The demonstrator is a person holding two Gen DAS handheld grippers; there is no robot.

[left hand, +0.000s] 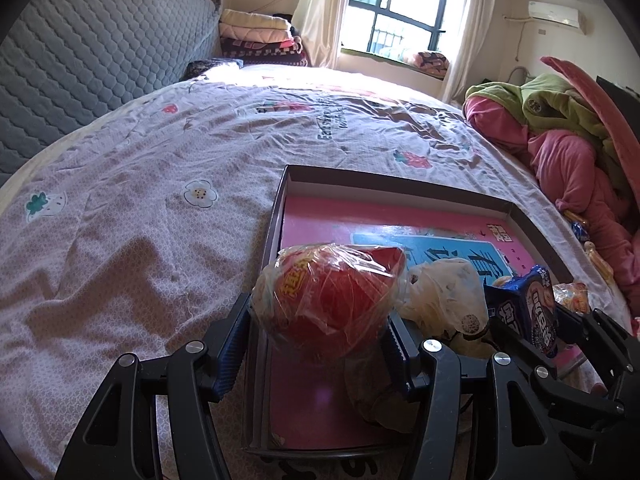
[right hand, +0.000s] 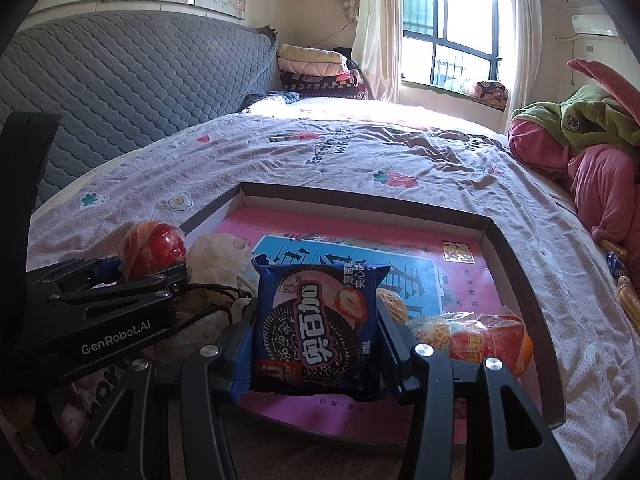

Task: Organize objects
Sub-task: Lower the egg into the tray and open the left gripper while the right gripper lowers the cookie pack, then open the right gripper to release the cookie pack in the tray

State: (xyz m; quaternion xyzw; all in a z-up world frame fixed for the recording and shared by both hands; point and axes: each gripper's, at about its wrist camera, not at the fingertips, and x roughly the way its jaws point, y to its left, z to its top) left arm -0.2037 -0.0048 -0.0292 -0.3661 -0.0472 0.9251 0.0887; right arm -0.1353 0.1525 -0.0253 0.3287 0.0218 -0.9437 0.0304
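My left gripper (left hand: 320, 320) is shut on a round red snack in clear wrap (left hand: 326, 294), held over the near left corner of a shallow box (left hand: 400, 190) with a pink and blue liner. It also shows in the right wrist view (right hand: 154, 246). My right gripper (right hand: 316, 328) is shut on a blue cookie packet (right hand: 318, 324), held upright over the box's near edge (right hand: 516, 256); the packet shows at the right of the left wrist view (left hand: 532, 312). A white crumpled bag (left hand: 444, 292) lies in the box between the two grippers.
An orange-red wrapped snack (right hand: 476, 340) lies in the box, right of the cookie packet. The box sits on a bed with a patterned sheet (left hand: 160, 184). A pile of pink and green clothes (left hand: 568, 140) is at the right, with small snacks (right hand: 628, 296) beside it. A grey headboard (left hand: 92, 60) is at the left.
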